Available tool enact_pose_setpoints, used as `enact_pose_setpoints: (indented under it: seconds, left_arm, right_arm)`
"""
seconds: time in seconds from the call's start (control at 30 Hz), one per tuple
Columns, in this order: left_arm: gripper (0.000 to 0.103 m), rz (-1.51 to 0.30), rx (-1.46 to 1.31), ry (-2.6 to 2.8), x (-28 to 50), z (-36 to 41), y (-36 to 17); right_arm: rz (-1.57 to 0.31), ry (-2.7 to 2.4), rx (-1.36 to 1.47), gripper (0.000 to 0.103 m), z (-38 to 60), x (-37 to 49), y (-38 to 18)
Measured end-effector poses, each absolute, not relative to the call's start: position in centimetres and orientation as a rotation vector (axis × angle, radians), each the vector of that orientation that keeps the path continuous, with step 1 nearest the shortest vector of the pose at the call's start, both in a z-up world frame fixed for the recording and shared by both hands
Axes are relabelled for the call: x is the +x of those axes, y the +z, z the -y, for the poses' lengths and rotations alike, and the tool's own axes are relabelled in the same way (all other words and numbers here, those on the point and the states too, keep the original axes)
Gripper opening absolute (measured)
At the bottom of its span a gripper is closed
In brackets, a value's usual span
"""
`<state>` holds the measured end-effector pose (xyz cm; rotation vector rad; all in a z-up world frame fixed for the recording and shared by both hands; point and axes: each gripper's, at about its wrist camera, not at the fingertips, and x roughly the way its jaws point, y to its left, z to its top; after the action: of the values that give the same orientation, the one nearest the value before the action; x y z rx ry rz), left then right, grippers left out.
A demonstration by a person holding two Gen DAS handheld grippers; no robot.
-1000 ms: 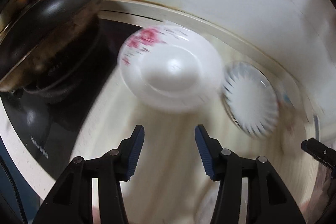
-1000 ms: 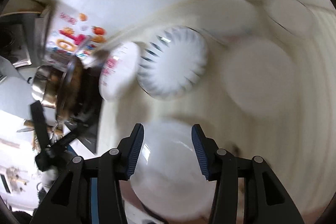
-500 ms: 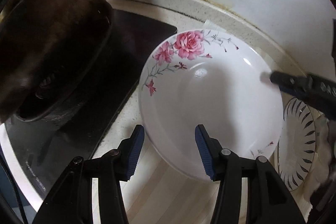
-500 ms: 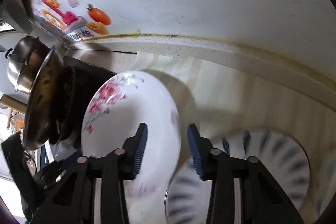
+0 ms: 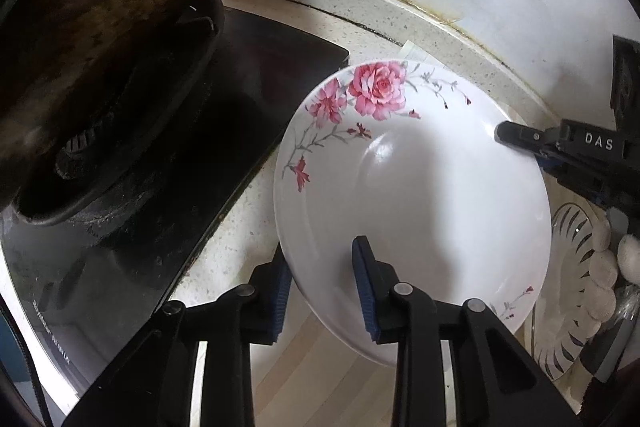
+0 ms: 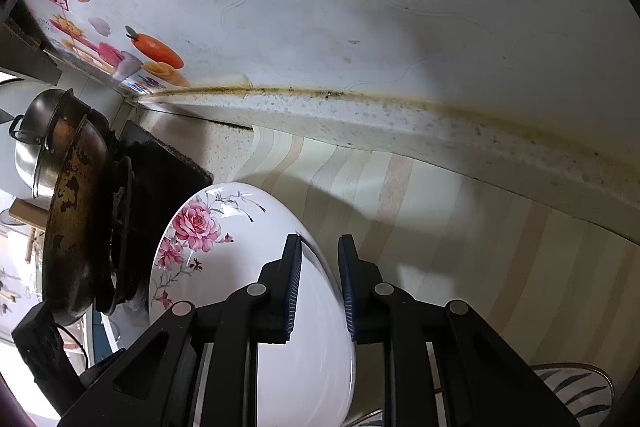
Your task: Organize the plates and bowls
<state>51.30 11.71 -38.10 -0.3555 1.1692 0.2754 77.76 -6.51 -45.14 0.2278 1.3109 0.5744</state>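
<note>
On the far left, a dark wok (image 5: 100, 39) over the black stove (image 5: 224, 131). In the middle, tilted above the striped counter (image 6: 460, 227), the rose-painted plate (image 5: 412, 199), straddled at its near rim by the left gripper (image 5: 322, 291), jaws fairly wide. At the plate's right edge, the right gripper (image 6: 320, 287), jaws narrow around the rim, contact hard to tell; just beyond, low right, a fluted dish (image 5: 568, 291).

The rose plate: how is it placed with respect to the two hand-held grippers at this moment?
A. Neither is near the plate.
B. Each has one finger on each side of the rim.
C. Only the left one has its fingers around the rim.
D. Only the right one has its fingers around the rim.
B: the left hand-held gripper and the right hand-held gripper each straddle the rim of the rose plate.
</note>
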Motion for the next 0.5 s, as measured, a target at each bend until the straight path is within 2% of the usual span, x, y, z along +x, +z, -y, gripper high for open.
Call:
enact_pose_setpoints:
  seconds: [0.27,0.5]
  left_arm:
    - [0.027,-1.133,-0.368,0.250,50.2,-10.4,-35.5]
    - [0.027,-1.120,-0.361,0.167,47.5,-7.9,-31.4]
  right_arm:
    - [-1.299,0.570,0.252,0.018,8.4,75.8,-43.4]
    - [-1.258,0.546,0.312,0.018,12.6,71.9,-38.9]
